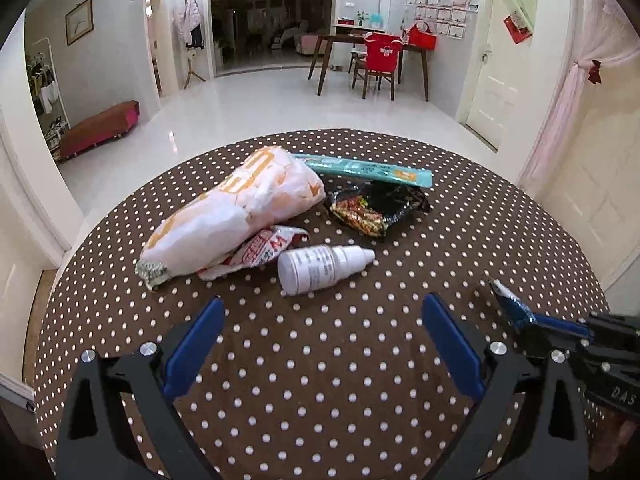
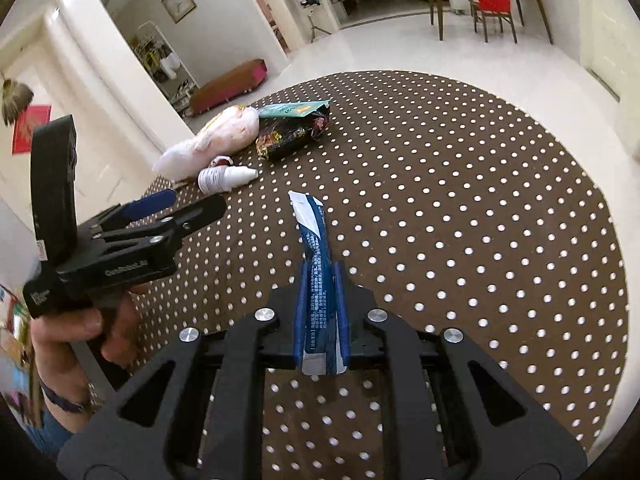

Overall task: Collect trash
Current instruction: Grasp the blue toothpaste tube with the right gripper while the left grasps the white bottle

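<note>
- We find the right claw (image 2: 323, 280) pitched down toward the table (image 2: 480, 240), its blue fingers (image 2: 342, 300) closed tight on a blue-and-white sachet (image 2: 316, 280).
- The sachet is long, narrow and creased; its white torn end juts forward past the fingertips and its other end shows behind them.
- We record the left claw (image 1: 320, 316) likewise angled down over the table, jaws spread wide with nothing between them.
- A person's hand (image 2: 76, 332) grips the left claw's handle at the left edge of the right wrist view.
- Just ahead of the left claw lies a small white dropper bottle (image 1: 316, 266) on its side, cap pointing right.
- Behind the bottle we note a crumpled white-and-orange bag (image 1: 236, 208), with a red-and-white wrapper (image 1: 260, 252) tucked under its near edge.
- To the right of the bag sits a black snack packet (image 1: 372, 208); a teal strip packet (image 1: 364, 170) lies along the far side of both.
- All of it rests on the brown, white-dotted cloth.
</note>
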Demonstrator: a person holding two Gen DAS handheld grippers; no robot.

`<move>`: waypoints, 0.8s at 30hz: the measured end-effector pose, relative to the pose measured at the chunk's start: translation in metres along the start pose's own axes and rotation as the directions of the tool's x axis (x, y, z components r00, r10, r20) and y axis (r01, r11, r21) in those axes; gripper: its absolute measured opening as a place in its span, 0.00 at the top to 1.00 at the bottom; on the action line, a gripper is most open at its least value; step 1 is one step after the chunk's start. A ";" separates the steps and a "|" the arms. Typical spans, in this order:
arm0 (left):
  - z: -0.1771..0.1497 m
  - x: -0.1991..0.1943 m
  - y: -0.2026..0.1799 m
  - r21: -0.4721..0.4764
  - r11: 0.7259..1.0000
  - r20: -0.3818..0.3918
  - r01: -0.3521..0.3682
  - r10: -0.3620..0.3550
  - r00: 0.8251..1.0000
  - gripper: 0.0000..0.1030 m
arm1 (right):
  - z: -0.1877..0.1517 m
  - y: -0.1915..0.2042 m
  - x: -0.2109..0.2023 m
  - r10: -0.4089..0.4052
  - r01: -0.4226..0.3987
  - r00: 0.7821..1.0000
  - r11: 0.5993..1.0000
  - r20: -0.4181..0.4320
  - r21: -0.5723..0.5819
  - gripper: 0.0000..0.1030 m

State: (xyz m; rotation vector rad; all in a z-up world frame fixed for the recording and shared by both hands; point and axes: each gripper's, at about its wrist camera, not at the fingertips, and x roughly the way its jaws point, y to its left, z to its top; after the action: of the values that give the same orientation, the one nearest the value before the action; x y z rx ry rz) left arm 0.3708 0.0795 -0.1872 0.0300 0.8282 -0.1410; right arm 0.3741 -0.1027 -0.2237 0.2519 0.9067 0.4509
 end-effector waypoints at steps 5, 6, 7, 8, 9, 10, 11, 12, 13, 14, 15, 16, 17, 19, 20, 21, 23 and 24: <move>0.015 0.016 -0.012 0.007 1.000 -0.006 0.020 -0.020 1.000 0.07 | 0.000 0.001 0.001 0.000 0.000 1.000 1.000 0.005 0.015 0.87; 0.018 0.017 -0.014 0.010 1.000 -0.004 0.028 -0.028 1.000 0.19 | 0.000 -0.001 0.001 0.005 -0.005 1.000 1.000 0.005 0.021 0.87; 0.020 0.021 -0.018 0.016 0.999 -0.011 0.042 -0.042 0.999 0.28 | 0.000 -0.001 0.002 0.008 -0.008 1.000 1.000 0.006 0.026 0.87; 0.021 0.026 -0.021 0.019 0.998 -0.030 0.054 -0.053 0.998 0.49 | 0.000 -0.003 0.002 0.009 -0.010 1.000 1.000 0.006 0.028 0.88; 0.023 0.029 -0.023 0.018 0.997 -0.046 0.069 -0.068 0.997 0.64 | 0.001 -0.002 0.004 0.008 -0.008 1.000 1.000 0.007 0.028 0.88; 0.023 0.031 -0.024 0.011 0.995 -0.055 0.095 -0.095 0.994 0.69 | 0.001 -0.001 0.005 -0.002 0.002 1.000 1.000 0.008 0.024 0.88; 0.023 0.030 -0.024 0.010 0.994 -0.047 0.109 -0.109 0.993 0.77 | 0.000 -0.001 0.001 -0.008 0.008 1.000 1.000 0.009 0.021 0.88; 0.022 0.028 -0.025 0.009 0.993 -0.041 0.115 -0.115 0.993 0.84 | 0.000 0.000 0.001 -0.011 0.011 1.000 1.000 0.010 0.019 0.88; 0.022 0.027 -0.025 0.007 0.993 -0.040 0.120 -0.120 0.992 0.86 | -0.001 0.000 0.001 -0.011 0.011 1.000 1.000 0.010 0.020 0.88; 0.020 0.025 -0.024 0.004 0.992 -0.040 0.127 -0.127 0.991 0.88 | -0.001 -0.001 -0.001 -0.012 0.011 1.000 1.000 0.011 0.022 0.88; 0.019 0.024 -0.023 -0.001 0.991 -0.040 0.134 -0.134 0.990 0.89 | -0.002 -0.002 -0.001 -0.011 0.011 1.000 1.000 0.013 0.026 0.88; 0.016 0.022 -0.024 0.000 0.991 -0.037 0.135 -0.135 0.990 0.89 | -0.002 -0.003 -0.002 -0.012 0.012 1.000 0.999 0.015 0.031 0.88; 0.014 0.019 -0.025 0.003 0.992 -0.033 0.129 -0.129 0.991 0.89 | -0.002 -0.004 -0.002 -0.011 0.011 1.000 0.999 0.016 0.034 0.88; 0.015 0.019 -0.025 0.010 0.995 -0.025 0.104 -0.103 0.994 0.73 | -0.002 -0.004 -0.003 -0.011 0.011 1.000 0.999 0.016 0.034 0.88; 0.013 0.019 -0.025 0.014 0.996 -0.024 0.088 -0.088 0.996 0.37 | -0.002 -0.004 -0.003 -0.015 0.015 1.000 0.999 0.016 0.031 0.88; 0.015 0.020 -0.025 0.016 0.999 -0.012 0.052 -0.052 0.999 0.11 | -0.002 -0.004 -0.003 -0.019 0.019 1.000 0.999 0.017 0.030 0.88; 0.016 0.018 -0.023 0.024 0.998 0.012 0.058 -0.059 0.998 0.10 | -0.003 -0.006 -0.006 -0.026 0.025 0.999 0.999 0.021 0.033 0.87; 0.017 0.019 -0.024 0.034 0.998 0.012 0.055 -0.055 0.998 0.10 | -0.003 -0.008 -0.008 -0.026 0.025 0.999 0.999 0.023 0.040 0.87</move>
State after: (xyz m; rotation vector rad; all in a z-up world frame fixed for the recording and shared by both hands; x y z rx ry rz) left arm 0.3928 0.0526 -0.1891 0.0378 0.8139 -0.2068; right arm 0.3699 -0.1136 -0.2233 0.2811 0.8955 0.4059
